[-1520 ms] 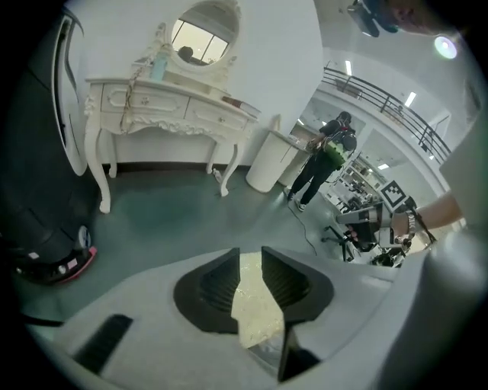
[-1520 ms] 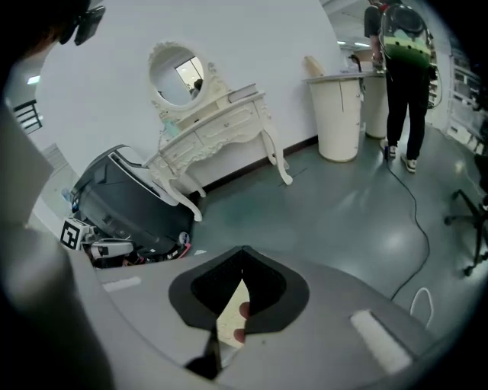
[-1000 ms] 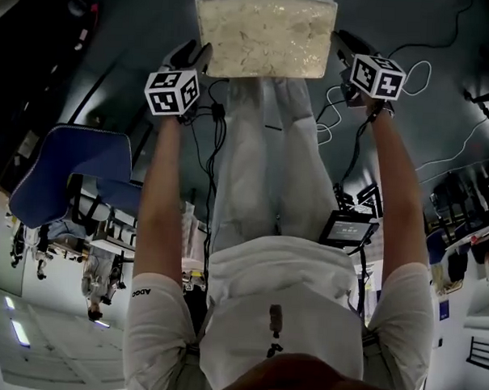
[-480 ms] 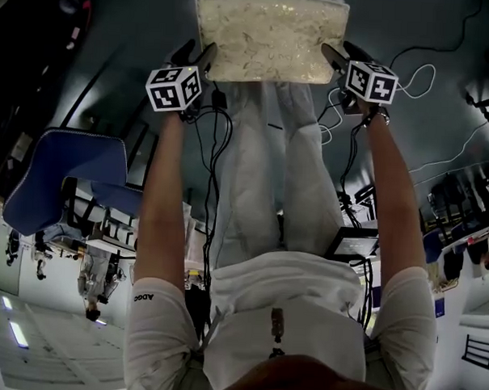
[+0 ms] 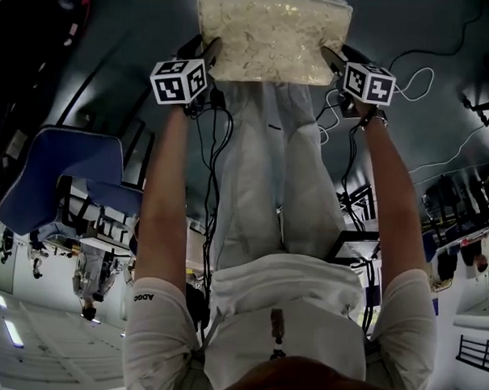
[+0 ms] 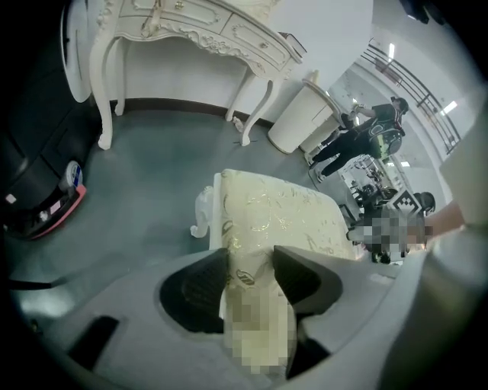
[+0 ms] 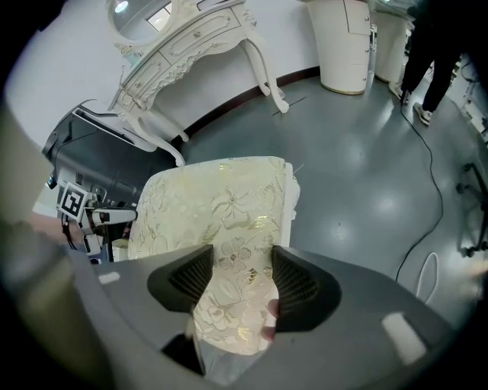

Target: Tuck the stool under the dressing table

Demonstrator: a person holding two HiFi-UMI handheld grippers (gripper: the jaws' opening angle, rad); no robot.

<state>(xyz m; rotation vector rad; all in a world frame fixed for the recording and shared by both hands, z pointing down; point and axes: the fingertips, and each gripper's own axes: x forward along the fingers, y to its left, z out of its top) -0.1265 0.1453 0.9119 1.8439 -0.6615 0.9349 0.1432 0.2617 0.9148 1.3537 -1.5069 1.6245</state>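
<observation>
The white-legged stool with a cream and gold brocade cushion (image 5: 272,34) appears to stand on the grey floor (image 6: 152,167) just in front of the person's light-trousered legs (image 5: 262,167). It is well apart from the white carved dressing table with curved legs (image 6: 191,30), whose open knee space lies farther off across bare floor in both gripper views. The left gripper (image 6: 248,259) has one side edge of the cushion between its black ribbed fingers (image 6: 194,286). They are closing on it, and the pads look to meet the fabric on both sides, though how firmly cannot be judged. The right gripper (image 7: 242,259) has the opposite edge, its fingers (image 7: 297,286) likewise closing with the brocade filling the gap between them. In the head view the two grippers flank the seat at its left (image 5: 204,53) and right (image 5: 335,57) corners, both angled downward. The step in hand looks like taking hold of the stool from both sides before moving it, and the tuck itself has not begun. The next move calls for a firm, even grip on the soft, yielding cushion. The stool then has to be carried or slid forward, kept square to the dressing table (image 7: 198,46). It should pass between the front legs without knocking them and stop with the seat under the drawer rail. A loose cable (image 7: 427,137) lies on the floor off to the right and is best avoided.
</observation>
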